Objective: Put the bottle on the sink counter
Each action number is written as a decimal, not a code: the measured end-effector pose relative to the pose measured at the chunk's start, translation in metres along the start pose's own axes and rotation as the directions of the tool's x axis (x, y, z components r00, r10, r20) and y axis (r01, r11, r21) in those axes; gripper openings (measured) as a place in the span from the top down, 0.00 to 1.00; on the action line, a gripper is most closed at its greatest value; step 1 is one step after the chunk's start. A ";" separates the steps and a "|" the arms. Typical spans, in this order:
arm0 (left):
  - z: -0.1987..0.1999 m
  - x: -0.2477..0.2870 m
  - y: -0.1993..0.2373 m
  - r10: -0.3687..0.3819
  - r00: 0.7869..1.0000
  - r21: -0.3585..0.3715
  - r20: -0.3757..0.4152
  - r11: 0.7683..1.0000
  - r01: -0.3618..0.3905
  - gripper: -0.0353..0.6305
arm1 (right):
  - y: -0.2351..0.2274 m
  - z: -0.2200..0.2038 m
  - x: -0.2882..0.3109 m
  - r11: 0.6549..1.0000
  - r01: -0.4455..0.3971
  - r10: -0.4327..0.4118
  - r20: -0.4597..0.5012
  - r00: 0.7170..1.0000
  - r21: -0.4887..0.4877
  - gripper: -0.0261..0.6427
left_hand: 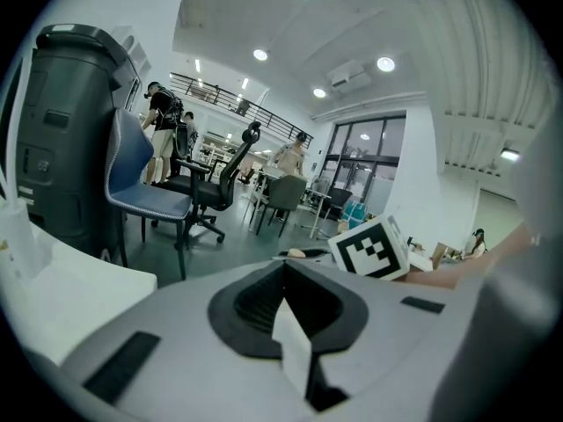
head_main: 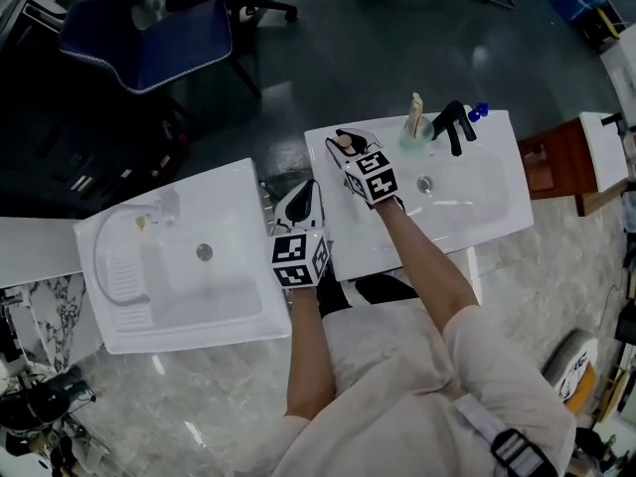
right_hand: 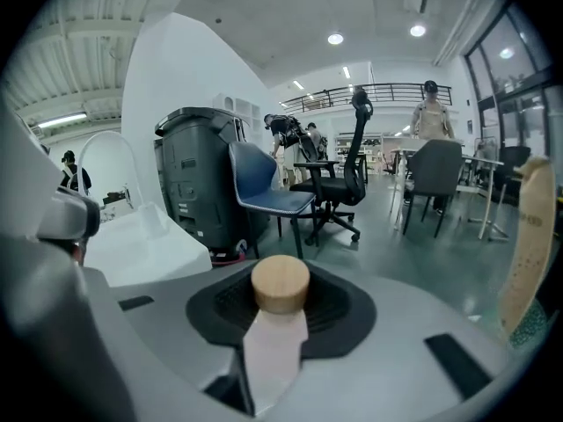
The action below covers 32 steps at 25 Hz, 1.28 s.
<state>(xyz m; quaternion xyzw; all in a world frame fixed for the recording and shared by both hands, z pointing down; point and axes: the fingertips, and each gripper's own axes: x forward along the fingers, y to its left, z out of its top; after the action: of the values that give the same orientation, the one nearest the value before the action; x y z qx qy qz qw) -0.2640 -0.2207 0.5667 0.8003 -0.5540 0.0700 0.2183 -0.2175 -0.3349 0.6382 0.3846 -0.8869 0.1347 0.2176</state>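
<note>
Our right claw [head_main: 345,150] grips the bottle [right_hand: 280,285] at the bench's [head_main: 346,241] back left corner. Apparently a cup [head_main: 416,133] and a black tap [head_main: 453,125] stand farther right. Our left claw [left_hand: 283,281] is pinched together, empty.

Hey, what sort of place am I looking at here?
Probably an open lab or office hall rather than a bathroom: two white sinks stand free on a polished floor, with office chairs and a mezzanine railing behind.

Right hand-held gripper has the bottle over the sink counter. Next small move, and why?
Probably lower it straight down until it rests: the right hand-held gripper holds the bottle upright over bare counter beside the basin; contact isn't visible.
</note>
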 end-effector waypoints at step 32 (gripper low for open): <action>-0.035 0.001 0.015 -0.146 0.983 -0.006 -0.107 0.989 0.146 0.94 | 0.004 -0.020 0.034 0.992 0.116 -0.118 0.024 0.993 0.052 0.78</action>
<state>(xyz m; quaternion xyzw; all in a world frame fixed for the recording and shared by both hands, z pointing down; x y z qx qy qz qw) -0.2730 -0.2106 0.6021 0.8341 -0.4812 0.0972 0.2516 -0.2352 -0.3448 0.6720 0.4431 -0.8620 0.1387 0.2034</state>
